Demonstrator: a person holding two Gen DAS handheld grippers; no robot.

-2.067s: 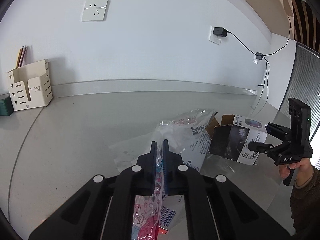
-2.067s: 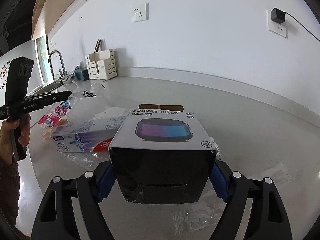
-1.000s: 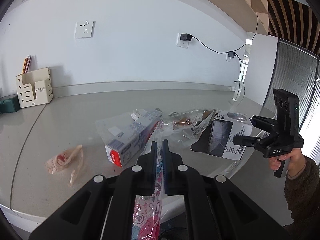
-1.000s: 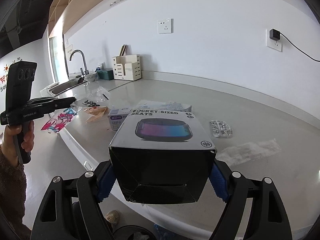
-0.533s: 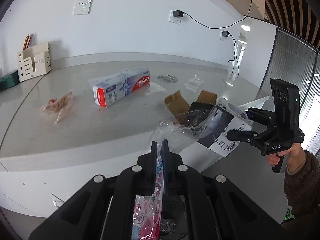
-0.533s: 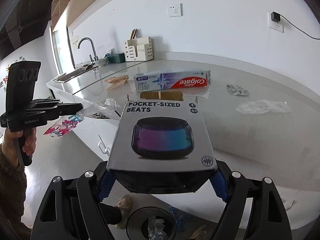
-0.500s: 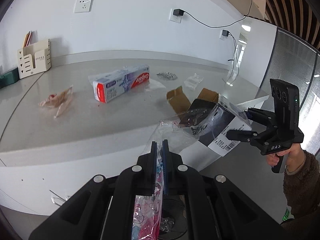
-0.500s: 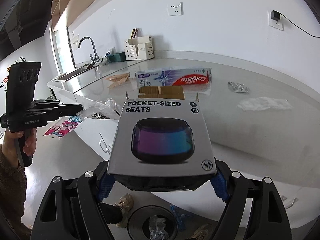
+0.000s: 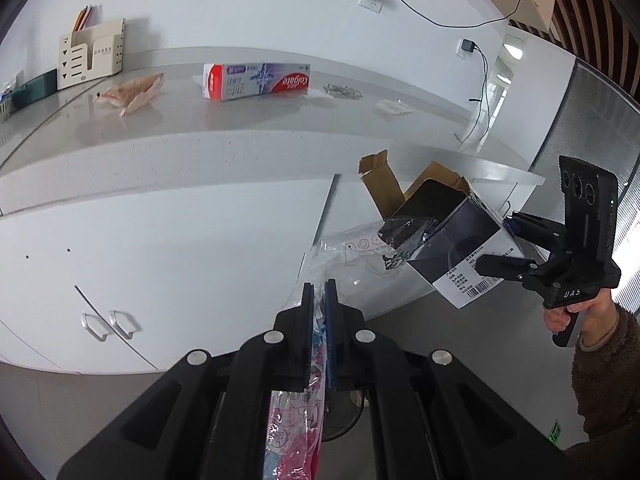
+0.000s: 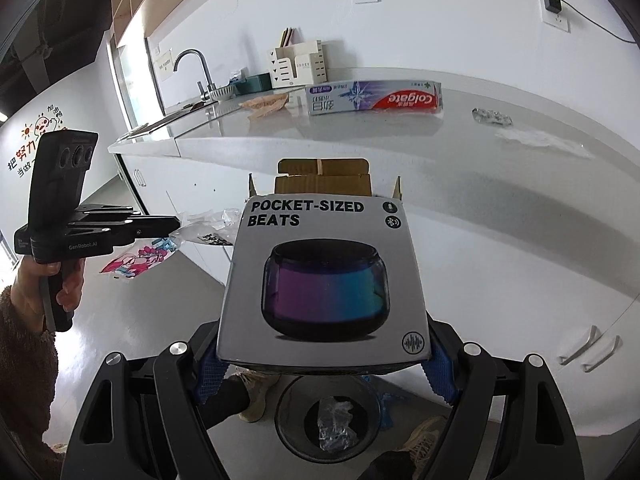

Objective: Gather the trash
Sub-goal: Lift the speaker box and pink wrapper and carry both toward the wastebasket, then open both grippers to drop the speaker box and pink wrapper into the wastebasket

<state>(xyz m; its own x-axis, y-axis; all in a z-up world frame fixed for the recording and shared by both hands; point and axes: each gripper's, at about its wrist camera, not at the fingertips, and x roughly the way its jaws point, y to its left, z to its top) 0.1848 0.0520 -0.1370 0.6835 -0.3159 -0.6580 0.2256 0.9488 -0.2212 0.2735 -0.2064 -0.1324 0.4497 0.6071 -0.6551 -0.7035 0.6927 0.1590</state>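
Observation:
My left gripper (image 9: pixel 319 292) is shut on a clear plastic wrapper with a pink cartoon print (image 9: pixel 294 432); its loose end (image 9: pixel 360 252) trails forward. The right wrist view shows this same gripper (image 10: pixel 172 224) at the left with the wrapper (image 10: pixel 140 258) hanging under it. My right gripper (image 10: pixel 324 372) clamps a grey "POCKET-SIZED BEATS" speaker box (image 10: pixel 324 280) between blue pads (image 10: pixel 208 372), with its brown flaps standing open at the far end. A round black trash bin (image 10: pixel 282 420) holding crumpled plastic stands on the floor right below that box. From the left wrist view, the right gripper (image 9: pixel 516 248) and box (image 9: pixel 452 240) hang before the cabinets.
On the grey counter (image 9: pixel 240 140) lie a Colgate toothpaste box (image 9: pixel 256 80), a brown paper wrapper (image 9: pixel 132 92), a blister pack (image 9: pixel 342 91) and clear plastic (image 9: pixel 394 107). A cream organiser (image 9: pixel 90 60) and a sink tap (image 10: pixel 196 68) stand further back. Shoes (image 10: pixel 250 396) flank the bin.
Both grippers have drawn back off the counter and sunk in front of the white cabinets. The floor bin has come into view under the box. Both grips are unchanged.

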